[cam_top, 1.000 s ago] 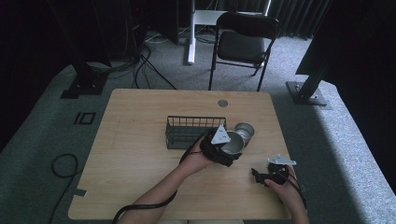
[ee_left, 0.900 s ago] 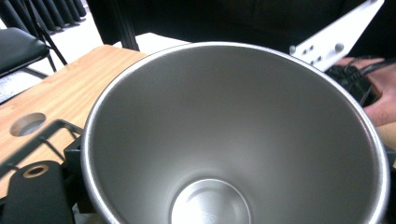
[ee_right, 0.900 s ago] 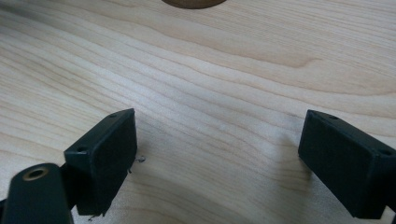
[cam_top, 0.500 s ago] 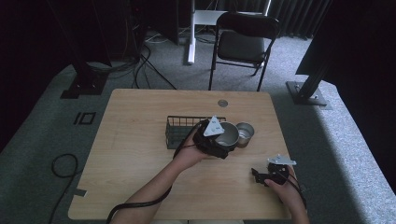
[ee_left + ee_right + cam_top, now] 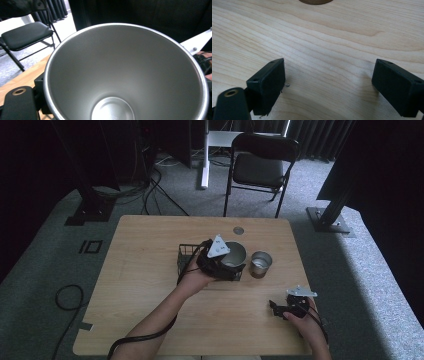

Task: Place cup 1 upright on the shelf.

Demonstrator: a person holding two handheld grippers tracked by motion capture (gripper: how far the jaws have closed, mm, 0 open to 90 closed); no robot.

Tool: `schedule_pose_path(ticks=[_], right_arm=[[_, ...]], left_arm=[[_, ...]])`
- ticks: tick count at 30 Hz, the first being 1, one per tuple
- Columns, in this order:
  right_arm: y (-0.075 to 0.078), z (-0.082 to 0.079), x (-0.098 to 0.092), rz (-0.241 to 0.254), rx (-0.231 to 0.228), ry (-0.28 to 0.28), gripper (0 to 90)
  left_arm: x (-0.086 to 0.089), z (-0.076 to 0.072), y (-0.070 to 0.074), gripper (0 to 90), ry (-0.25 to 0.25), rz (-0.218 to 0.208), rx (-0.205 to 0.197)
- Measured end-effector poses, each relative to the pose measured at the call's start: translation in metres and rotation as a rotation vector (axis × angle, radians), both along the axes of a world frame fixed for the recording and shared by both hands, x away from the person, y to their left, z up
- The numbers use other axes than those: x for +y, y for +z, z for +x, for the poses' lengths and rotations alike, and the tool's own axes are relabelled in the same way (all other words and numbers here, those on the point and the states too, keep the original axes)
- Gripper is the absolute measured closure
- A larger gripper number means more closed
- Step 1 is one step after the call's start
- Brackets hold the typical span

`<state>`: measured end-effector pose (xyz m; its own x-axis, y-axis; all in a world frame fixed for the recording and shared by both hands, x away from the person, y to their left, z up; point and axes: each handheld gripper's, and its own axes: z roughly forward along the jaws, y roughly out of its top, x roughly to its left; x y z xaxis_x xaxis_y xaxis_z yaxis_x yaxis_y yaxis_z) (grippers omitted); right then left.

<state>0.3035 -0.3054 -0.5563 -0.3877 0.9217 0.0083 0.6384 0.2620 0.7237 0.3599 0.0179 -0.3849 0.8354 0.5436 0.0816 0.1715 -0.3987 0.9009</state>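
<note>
Wooden table (image 5: 150, 270): cup (image 5: 234, 254) clamped in left gripper (image 5: 220, 262) over wire basket (image 5: 187, 257)
Cup should be kept level, lowered clear of rim; right gripper (image 5: 287, 309) lies slack, empty

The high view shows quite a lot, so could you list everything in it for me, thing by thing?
Metal cup: one, silver, held in the left gripper over the wire basket.
Second metal cup: one, silver, standing on the table right of the basket.
Wire basket: one, black, mid-table, partly hidden by the left hand.
Table: one, light wood.
Round insert: one, grey, at the table's far edge.
Folding chair: one, black, on the carpet beyond the table.
Cables: several, black, on the floor.
Left gripper: black, shut on the cup.
Right gripper: black, jaws open, low over the table's near right.
</note>
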Motion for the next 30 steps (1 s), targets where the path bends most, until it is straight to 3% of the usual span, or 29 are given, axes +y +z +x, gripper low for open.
schedule_pose_path(ticks=[16, 30], right_arm=[[0.0, 0.0, 0.0, -0.001, -0.001, 0.001, 11.3], [0.0, 0.0, 0.0, 0.0, 0.0, 0.001, 11.2]], left_arm=[[0.039, 0.01, 0.008, 13.8, 0.139, -0.031, -0.005], [0.069, 0.02, -0.015, 13.8, 0.319, -0.065, 0.007]])
